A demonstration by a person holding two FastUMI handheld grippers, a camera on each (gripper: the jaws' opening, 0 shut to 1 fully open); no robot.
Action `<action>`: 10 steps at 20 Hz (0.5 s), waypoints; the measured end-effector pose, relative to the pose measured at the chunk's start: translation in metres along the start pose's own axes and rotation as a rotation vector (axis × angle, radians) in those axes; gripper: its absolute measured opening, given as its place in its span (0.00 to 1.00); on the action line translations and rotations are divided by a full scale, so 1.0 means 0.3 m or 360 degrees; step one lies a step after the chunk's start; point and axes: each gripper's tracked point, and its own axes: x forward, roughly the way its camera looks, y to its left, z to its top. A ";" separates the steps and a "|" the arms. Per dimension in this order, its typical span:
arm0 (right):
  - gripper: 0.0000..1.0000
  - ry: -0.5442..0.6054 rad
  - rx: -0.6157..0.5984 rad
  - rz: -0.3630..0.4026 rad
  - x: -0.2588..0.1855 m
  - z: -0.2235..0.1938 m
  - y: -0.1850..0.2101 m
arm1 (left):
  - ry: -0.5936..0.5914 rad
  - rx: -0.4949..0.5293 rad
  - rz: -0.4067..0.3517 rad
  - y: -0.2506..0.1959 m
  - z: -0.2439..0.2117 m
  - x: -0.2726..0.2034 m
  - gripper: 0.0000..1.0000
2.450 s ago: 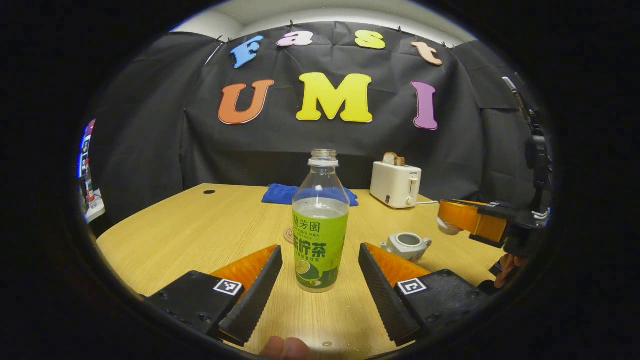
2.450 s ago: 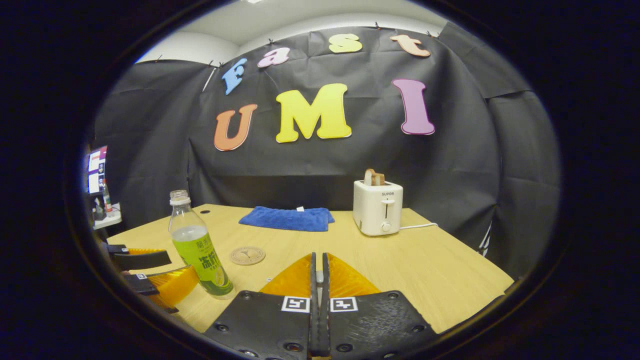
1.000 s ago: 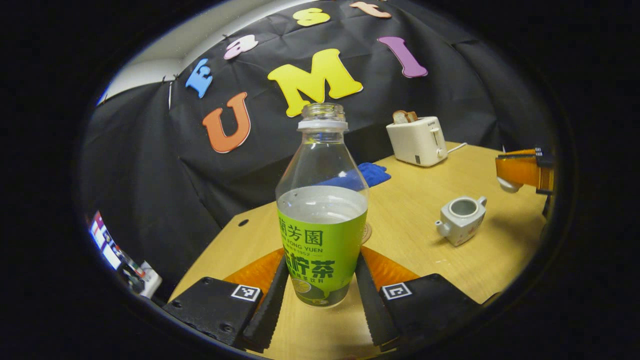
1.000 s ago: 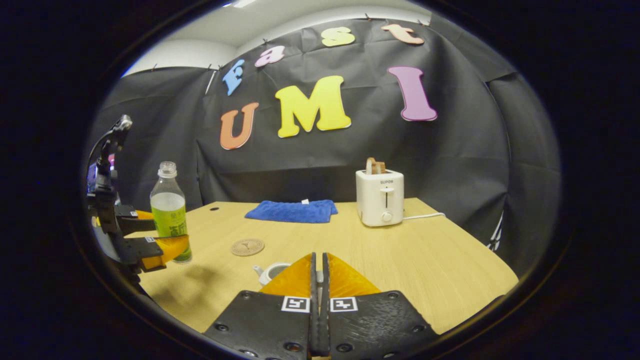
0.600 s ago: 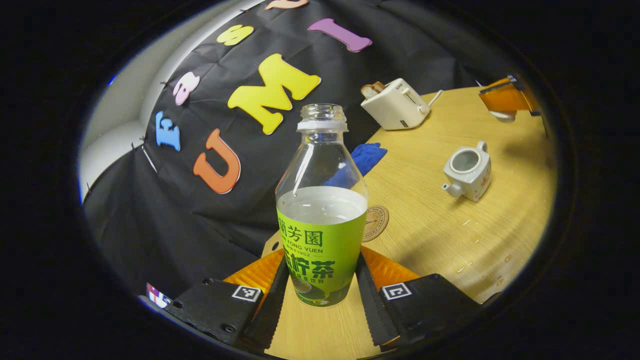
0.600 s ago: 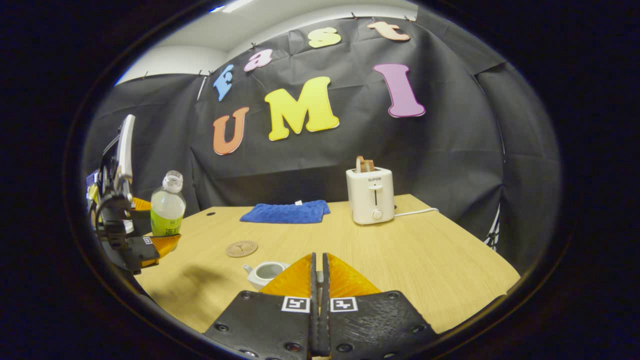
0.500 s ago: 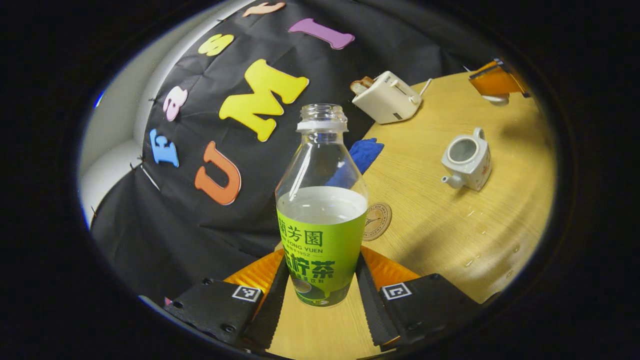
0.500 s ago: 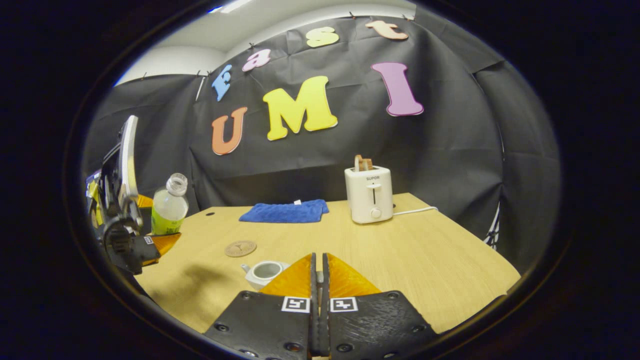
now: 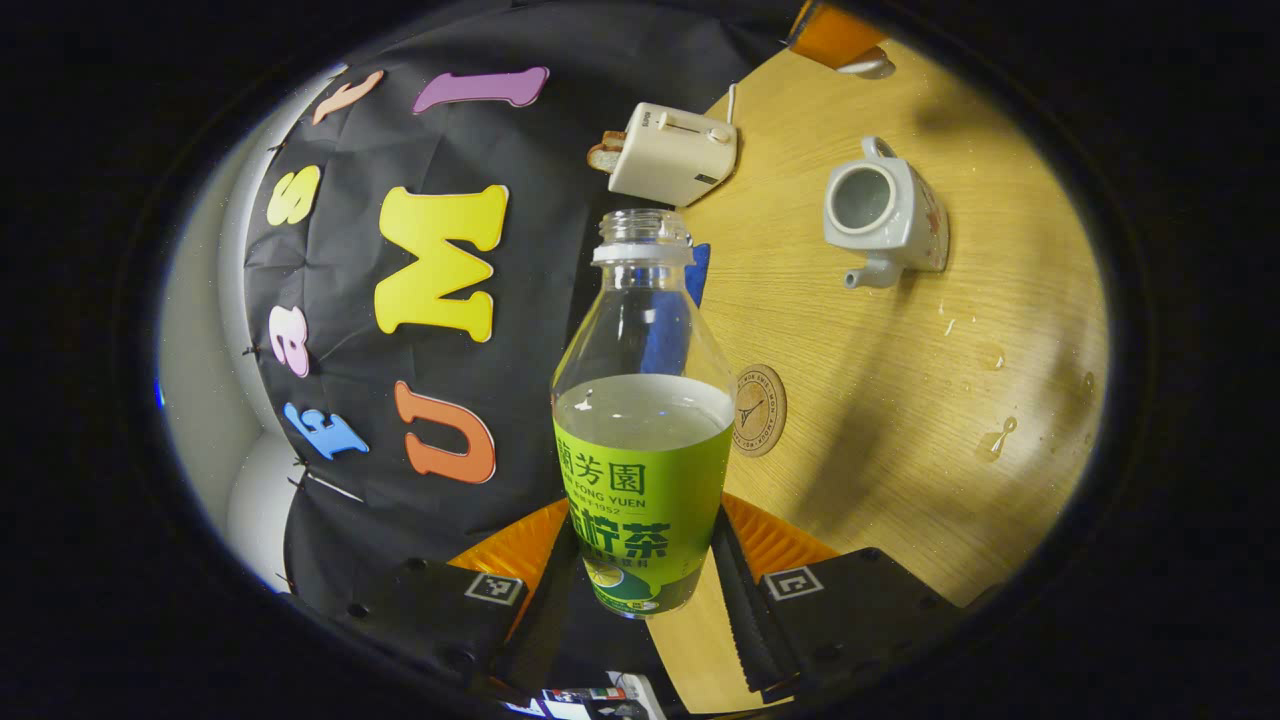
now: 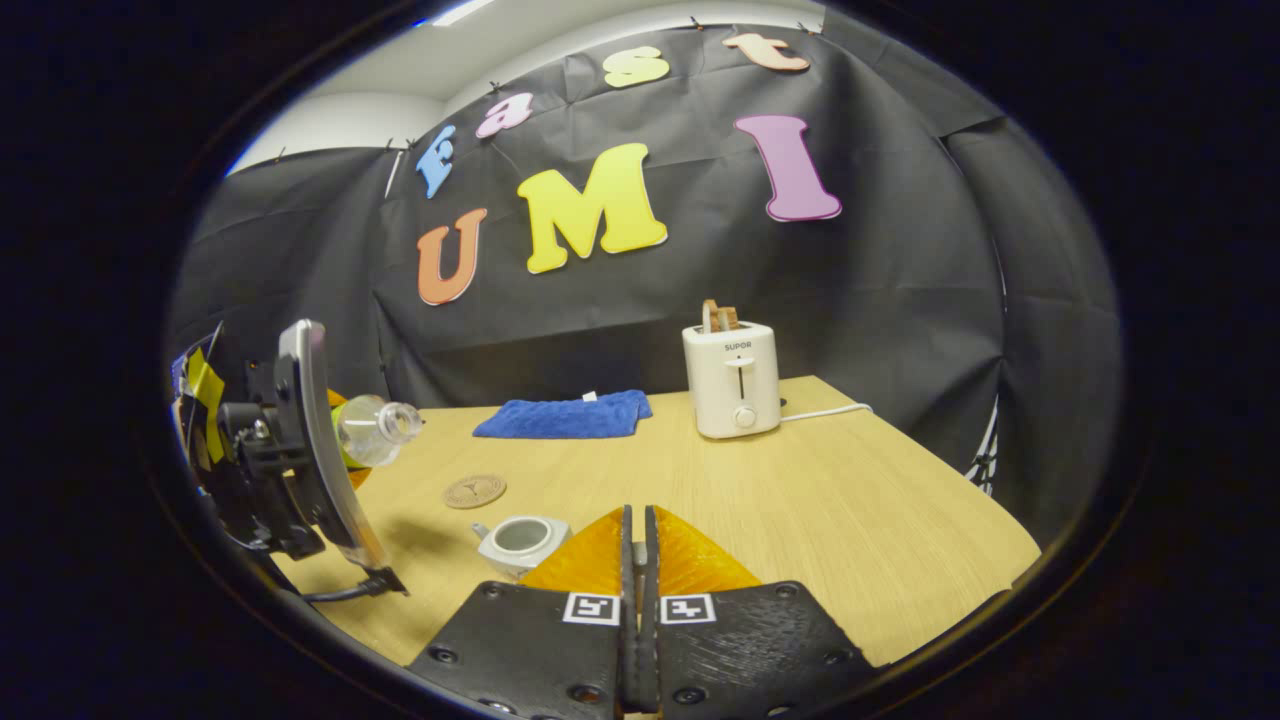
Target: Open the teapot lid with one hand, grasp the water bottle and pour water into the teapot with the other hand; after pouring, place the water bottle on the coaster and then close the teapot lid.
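A clear water bottle (image 9: 640,430) with a green label, uncapped and about half full, sits between the fingers of my left gripper (image 9: 640,540), which is shut on it. In the right gripper view the bottle (image 10: 375,428) lies tilted almost level in the air, mouth toward the teapot, held by the left gripper (image 10: 348,440). The white teapot (image 9: 880,210) (image 10: 520,540) stands open on the table. My right gripper (image 10: 637,520) is shut; in the left gripper view it (image 9: 840,30) holds the white lid (image 9: 868,65) beyond the pot. A round coaster (image 9: 760,410) (image 10: 474,490) lies near the teapot.
A white toaster (image 10: 730,380) with bread and a folded blue cloth (image 10: 565,415) stand at the back of the wooden table (image 10: 820,500). Water drops (image 9: 990,440) lie on the wood near the teapot.
My left gripper has lifted the bottle and rolled it from upright to nearly level, mouth toward the teapot. The right gripper stays shut and has barely shifted.
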 end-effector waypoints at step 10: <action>0.00 -0.0014 0.0024 -0.0044 -0.014 0.020 -0.063 | 0.0033 0.0393 -0.0073 -0.066 0.060 0.023 0.72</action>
